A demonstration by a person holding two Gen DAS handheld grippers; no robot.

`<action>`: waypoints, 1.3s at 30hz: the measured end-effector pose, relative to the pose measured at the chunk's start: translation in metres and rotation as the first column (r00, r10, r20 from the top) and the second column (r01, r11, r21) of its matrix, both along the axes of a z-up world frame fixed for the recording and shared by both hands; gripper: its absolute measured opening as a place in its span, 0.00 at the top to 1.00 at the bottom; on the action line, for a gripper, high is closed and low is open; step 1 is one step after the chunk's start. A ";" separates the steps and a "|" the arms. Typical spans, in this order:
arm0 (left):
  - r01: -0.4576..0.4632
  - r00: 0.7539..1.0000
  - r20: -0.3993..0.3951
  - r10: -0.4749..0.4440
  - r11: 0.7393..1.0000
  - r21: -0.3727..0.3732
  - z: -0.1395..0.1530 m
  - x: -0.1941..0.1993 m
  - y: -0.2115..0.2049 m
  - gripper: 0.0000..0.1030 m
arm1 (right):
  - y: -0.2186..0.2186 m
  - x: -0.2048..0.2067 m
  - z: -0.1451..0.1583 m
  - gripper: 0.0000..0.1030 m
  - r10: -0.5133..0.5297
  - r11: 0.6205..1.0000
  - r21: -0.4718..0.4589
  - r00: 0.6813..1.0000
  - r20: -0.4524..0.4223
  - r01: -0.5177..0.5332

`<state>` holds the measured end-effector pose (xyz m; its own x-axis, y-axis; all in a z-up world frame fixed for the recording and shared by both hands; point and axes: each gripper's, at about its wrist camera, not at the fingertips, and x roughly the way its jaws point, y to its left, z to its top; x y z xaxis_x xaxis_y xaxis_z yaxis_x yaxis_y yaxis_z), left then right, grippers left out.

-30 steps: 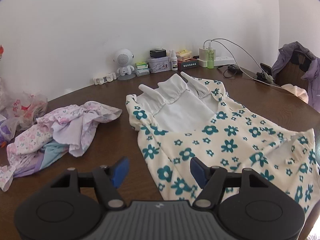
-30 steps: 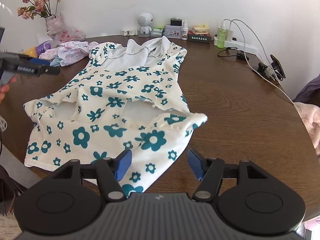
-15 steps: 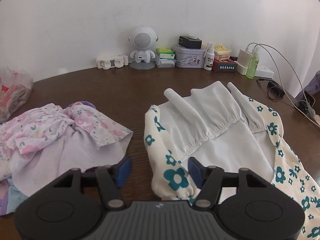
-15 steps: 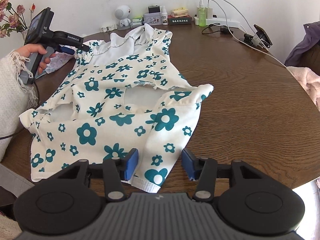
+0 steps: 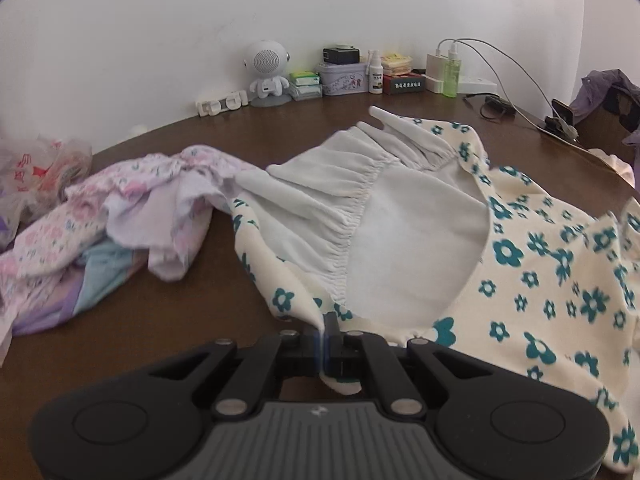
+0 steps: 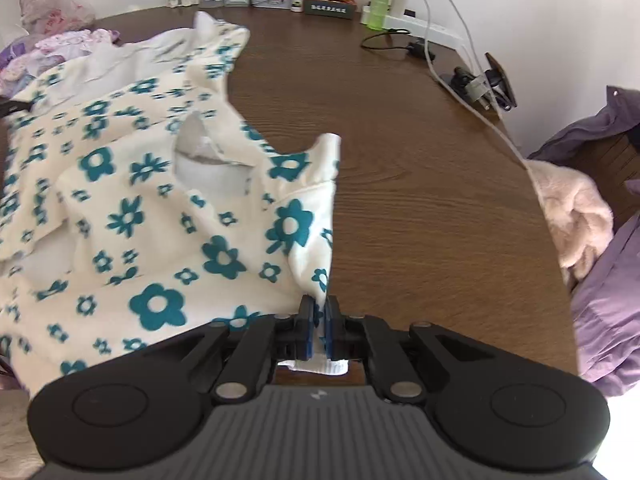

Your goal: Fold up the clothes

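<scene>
A cream garment with teal flowers (image 5: 540, 264) lies spread on the brown table (image 5: 160, 320), its white elastic waistband (image 5: 344, 200) turned up. My left gripper (image 5: 325, 344) is shut on the garment's near edge beside the waistband and lifts it. In the right wrist view the same garment (image 6: 152, 208) stretches to the left. My right gripper (image 6: 319, 320) is shut on its near right corner, with white hem showing below the blue pads.
A heap of pink and lilac clothes (image 5: 100, 232) lies left of the garment. A white robot speaker (image 5: 266, 72), tins, bottles and a power strip (image 6: 416, 26) with cables line the far wall. A fluffy cream cloth (image 6: 576, 216) and purple fabric (image 6: 608, 312) lie at the right.
Both grippers were open above the garment. Both have now closed on its edge, the left at the waistband side, the right at the near corner, and the fabric is lifted.
</scene>
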<state>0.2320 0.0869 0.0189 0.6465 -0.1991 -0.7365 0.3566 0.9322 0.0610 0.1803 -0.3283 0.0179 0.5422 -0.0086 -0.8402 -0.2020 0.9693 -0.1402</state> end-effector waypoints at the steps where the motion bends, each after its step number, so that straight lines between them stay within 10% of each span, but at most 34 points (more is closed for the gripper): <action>1: -0.016 1.000 -0.007 0.016 1.000 -0.010 -0.002 -0.024 -0.002 0.99 | -0.009 0.009 -0.001 0.96 0.000 1.000 -0.026 1.000 0.007 0.001; 10: -0.259 0.966 -0.052 0.254 0.953 -0.155 0.001 -0.147 -0.003 0.88 | -0.020 0.079 0.000 0.97 0.101 0.994 0.045 0.992 0.077 -0.104; 12: -0.281 0.960 -0.036 0.279 0.946 -0.161 0.012 -0.146 0.004 0.77 | -0.017 0.078 0.011 0.92 0.121 0.985 0.109 0.986 0.111 -0.133; 15: -0.294 0.955 0.015 0.297 0.949 -0.116 0.028 -0.129 0.013 0.50 | -0.021 0.062 0.024 0.57 0.135 0.972 0.172 0.982 0.135 -0.157; 20: -0.238 0.969 0.062 0.238 0.971 0.004 0.035 -0.071 0.027 0.37 | -0.029 0.035 0.013 0.52 0.106 0.970 0.213 0.992 0.071 -0.119; 28: -0.092 0.992 0.093 0.084 0.992 0.086 -0.007 0.007 0.026 0.49 | -0.013 0.028 -0.007 0.44 0.095 0.984 0.144 0.993 0.071 -0.104; 30: -0.053 0.998 0.050 0.048 0.994 0.096 -0.019 0.012 0.027 0.85 | -0.008 0.030 -0.010 0.79 0.091 0.986 0.132 0.993 0.070 -0.099; 32: -0.046 0.999 0.028 0.044 0.996 0.080 -0.023 0.010 0.030 0.96 | -0.001 0.033 -0.011 0.89 0.103 0.988 0.113 0.993 0.066 -0.110; 39: -0.096 0.995 0.026 0.093 0.983 0.155 -0.020 -0.038 0.031 0.97 | 0.019 0.070 -0.014 0.90 0.147 0.989 0.019 0.986 0.078 -0.149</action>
<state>0.1935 0.1175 -0.0013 0.6708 -0.0195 -0.7414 0.2644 0.9403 0.2144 0.2503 -0.3092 0.0037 0.5986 0.0965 -0.7952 -0.3332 0.9328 -0.1376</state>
